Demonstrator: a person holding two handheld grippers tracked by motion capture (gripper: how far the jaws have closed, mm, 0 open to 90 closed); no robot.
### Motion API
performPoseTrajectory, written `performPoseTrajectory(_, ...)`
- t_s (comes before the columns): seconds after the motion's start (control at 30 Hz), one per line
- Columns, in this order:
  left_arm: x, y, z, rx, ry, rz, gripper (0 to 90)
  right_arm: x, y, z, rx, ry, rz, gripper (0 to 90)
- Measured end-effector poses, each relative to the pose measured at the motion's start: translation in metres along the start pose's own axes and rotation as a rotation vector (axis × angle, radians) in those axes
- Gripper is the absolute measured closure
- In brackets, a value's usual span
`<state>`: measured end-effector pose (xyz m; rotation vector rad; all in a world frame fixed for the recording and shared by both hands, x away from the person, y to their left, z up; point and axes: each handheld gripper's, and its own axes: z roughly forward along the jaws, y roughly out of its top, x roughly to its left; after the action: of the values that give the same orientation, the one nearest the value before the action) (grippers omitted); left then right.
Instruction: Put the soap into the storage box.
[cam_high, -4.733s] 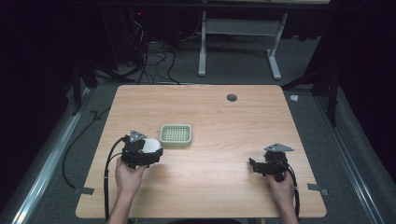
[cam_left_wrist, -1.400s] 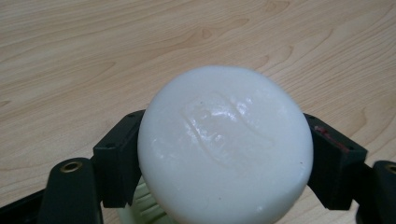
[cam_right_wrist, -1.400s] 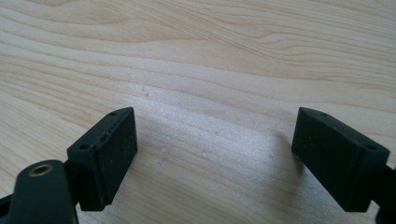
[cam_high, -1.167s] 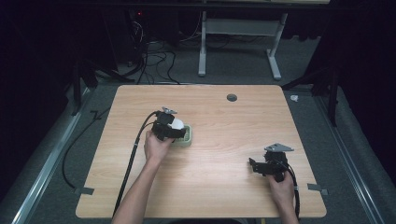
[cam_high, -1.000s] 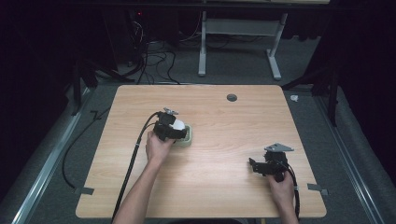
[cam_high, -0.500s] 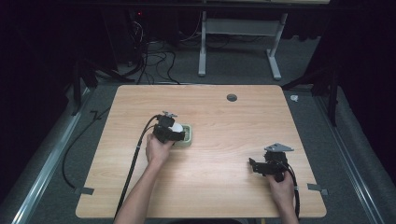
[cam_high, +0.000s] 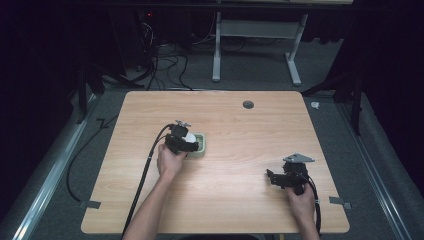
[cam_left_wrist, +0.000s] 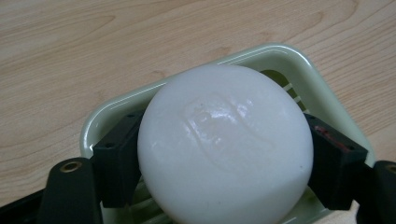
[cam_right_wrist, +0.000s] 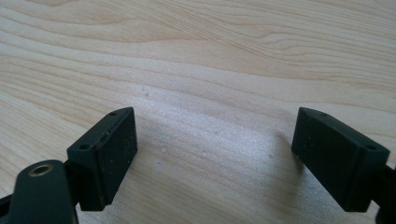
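- Wooden counter (cam_high: 230, 200), light grain, seen from above; dark floor and cables beyond the far edge.
- Left claw (cam_high: 183, 142) sits left of centre on the counter, held by the person's left hand (cam_high: 170, 161), forearm coming in from the near edge.
- Left claw clamped on a white ball (cam_left_wrist: 225, 144): smooth, glossy, round, pressed between both black jaws, one on each side.
- In the left gripper view the ball hangs over a pale green tray (cam_left_wrist: 289, 63), a small rounded-corner dish with slots in its floor. Can't tell if the ball touches the tray floor.
- In the high view the tray (cam_high: 201, 148) lies just right of the left claw, partly covered by it; the ball shows as a white spot (cam_high: 189, 136) at the claw tip.
- Black cable (cam_high: 142, 185) trails from the left claw toward the near edge.
- Right claw (cam_high: 272, 176) is near the near-right corner, well apart from the tray, held by the right hand (cam_high: 302, 200), with a grey three-cornered plate (cam_high: 299, 158) on top.
- Right claw spread wide with nothing between the jaws; the right gripper view has bare wood between them.
- Small dark round hole (cam_high: 248, 104) in the counter near the far edge, right of centre.
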<state>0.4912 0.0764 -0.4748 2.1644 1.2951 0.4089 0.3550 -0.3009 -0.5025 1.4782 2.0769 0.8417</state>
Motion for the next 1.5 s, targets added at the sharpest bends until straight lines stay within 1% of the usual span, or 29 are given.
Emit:
performPoseTrajectory(0.13, 0.001, 0.0, 0.0, 0.0, -0.005, -0.006, 24.2, 0.0, 0.0, 0.0, 0.0, 0.0, 0.001, 15.1)
performPoseTrajectory(0.2, 0.002, 0.001, -0.002, -0.006, -0.015, -0.001, 23.3, 0.0, 0.0, 0.0, 0.0, 0.0, 0.001, 15.1)
performPoseTrajectory(0.3, 0.003, 0.002, -0.006, -0.027, -0.02, -0.009, 20.0, 0.0, 0.0, 0.0, 0.0, 0.0, 0.001, 15.1)
performPoseTrajectory(0.47, 0.005, 0.002, -0.009, -0.024, -0.025, -0.009, 15.3, 0.0, 0.0, 0.0, 0.0, 0.0, 0.001, 15.1)
performPoseTrajectory(0.67, 0.006, 0.004, -0.021, -0.063, -0.034, -0.011, 14.4, 0.0, 0.0, 0.0, -0.001, 0.0, -0.001, 15.1)
performPoseTrajectory(0.77, 0.006, 0.005, -0.025, -0.064, -0.034, -0.004, 14.3, 0.0, 0.0, 0.0, -0.001, 0.0, -0.002, 15.1)
performPoseTrajectory(0.83, 0.007, 0.004, -0.033, -0.066, -0.029, 0.012, 14.3, 0.0, 0.0, 0.0, -0.001, 0.0, -0.002, 15.1)
performPoseTrajectory(0.87, 0.007, 0.004, -0.033, -0.066, -0.029, 0.012, 14.3, 0.0, 0.0, 0.0, -0.001, 0.0, -0.002, 15.1)
performPoseTrajectory(0.9, 0.009, 0.004, -0.039, -0.077, -0.032, 0.008, 14.3, 0.0, 0.0, 0.0, -0.001, 0.0, -0.002, 15.1)
performPoseTrajectory(0.93, 0.009, 0.004, -0.039, -0.077, -0.032, 0.008, 14.3, 0.0, 0.0, 0.0, -0.001, 0.0, -0.002, 15.1)
performPoseTrajectory(1.0, 0.012, 0.004, -0.045, -0.094, -0.041, -0.004, 14.3, 0.0, 0.0, 0.0, -0.001, 0.0, -0.002, 15.1)
performPoseTrajectory(1.07, 0.014, 0.004, -0.052, -0.115, -0.041, -0.013, 14.4, 0.0, 0.0, 0.0, -0.001, 0.0, -0.002, 15.1)
performPoseTrajectory(1.1, 0.015, 0.004, -0.054, -0.122, -0.046, -0.019, 14.4, 0.0, 0.0, 0.0, -0.001, 0.0, -0.002, 15.1)
performPoseTrajectory(1.17, 0.017, 0.004, -0.058, -0.133, -0.068, -0.037, 14.6, 0.0, 0.0, 0.0, -0.001, -0.001, -0.002, 15.1)
performPoseTrajectory(1.2, 0.018, 0.004, -0.06, -0.14, -0.07, -0.04, 14.6, 0.0, 0.0, 0.0, -0.001, 0.0, -0.002, 15.0)
performPoseTrajectory(1.27, 0.019, 0.004, -0.064, -0.147, -0.064, -0.038, 14.7, 0.0, 0.0, 0.0, -0.001, 0.0, -0.002, 15.1)
performPoseTrajectory(1.37, 0.021, 0.002, -0.068, -0.155, -0.068, -0.042, 14.7, 0.0, 0.0, 0.0, -0.001, 0.0, -0.002, 15.1)
performPoseTrajectory(1.5, 0.023, 0.0, -0.073, -0.157, -0.062, -0.044, 14.9, 0.0, 0.0, 0.0, -0.001, -0.001, -0.002, 15.1)
